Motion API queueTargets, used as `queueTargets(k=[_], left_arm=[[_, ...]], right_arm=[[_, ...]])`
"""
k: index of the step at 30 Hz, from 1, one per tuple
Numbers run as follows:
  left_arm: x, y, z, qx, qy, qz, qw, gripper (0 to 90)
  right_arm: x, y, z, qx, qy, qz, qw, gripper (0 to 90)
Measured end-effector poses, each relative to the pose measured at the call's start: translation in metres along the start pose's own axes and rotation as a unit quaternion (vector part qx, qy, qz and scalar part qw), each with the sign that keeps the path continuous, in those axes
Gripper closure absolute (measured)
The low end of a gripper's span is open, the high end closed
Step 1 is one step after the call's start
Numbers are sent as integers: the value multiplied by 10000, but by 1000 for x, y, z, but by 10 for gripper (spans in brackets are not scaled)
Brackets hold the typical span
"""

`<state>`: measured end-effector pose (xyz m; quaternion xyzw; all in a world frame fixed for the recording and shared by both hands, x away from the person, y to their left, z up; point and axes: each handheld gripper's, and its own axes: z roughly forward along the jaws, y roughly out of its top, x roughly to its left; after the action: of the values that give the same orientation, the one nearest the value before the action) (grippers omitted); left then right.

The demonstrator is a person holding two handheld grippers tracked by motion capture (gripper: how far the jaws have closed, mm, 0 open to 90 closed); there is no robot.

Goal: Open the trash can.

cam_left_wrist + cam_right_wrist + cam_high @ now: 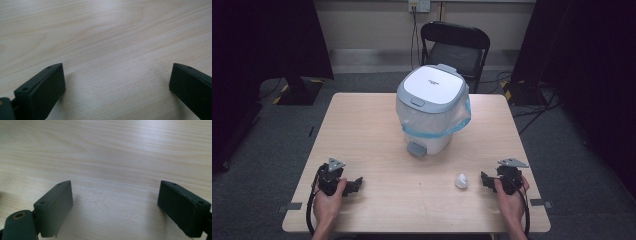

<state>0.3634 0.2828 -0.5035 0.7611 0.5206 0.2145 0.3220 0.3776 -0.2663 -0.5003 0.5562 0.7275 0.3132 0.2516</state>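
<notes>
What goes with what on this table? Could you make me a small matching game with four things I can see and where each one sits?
Things:
1. pedal bin
2. crumpled white wad
3. left tool
4. folding chair

Places:
A. on the floor behind the table's far edge
B. near the table's front left corner, jaws open and empty
C. in the middle of the table, lid shut, with a clear blue-edged bag around it
D. on the tabletop, just in front of the right tool

Pairs: 1-C, 2-D, 3-B, 4-A
</notes>
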Motion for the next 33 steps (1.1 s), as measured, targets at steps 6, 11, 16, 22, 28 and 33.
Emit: queueTargets(k=[6, 11, 16, 22, 28, 33], left_arm=[[0, 0, 0, -8, 6, -12, 10000, 0], [-5, -1, -2, -37, 10, 16, 10000, 20], [-13, 1, -3, -2, -81, 118, 9999, 91], [-22, 13, -1, -116, -318, 258, 9991, 163], [-21, 31, 1, -414, -659, 126, 9969, 165], [-21, 47, 9, -456, -700, 243, 9962, 169]], right_arm=[[0, -1, -1, -2, 37, -26, 10000, 125], [1, -3, -3, -15, 79, -91, 9999, 137], [3, -3, -4, -20, 145, -124, 9998, 145], [6, 4, -4, -178, 378, -155, 9990, 186], [11, 12, -4, -211, 588, -259, 9977, 148], [16, 22, 3, -243, 636, -202, 9975, 155]])
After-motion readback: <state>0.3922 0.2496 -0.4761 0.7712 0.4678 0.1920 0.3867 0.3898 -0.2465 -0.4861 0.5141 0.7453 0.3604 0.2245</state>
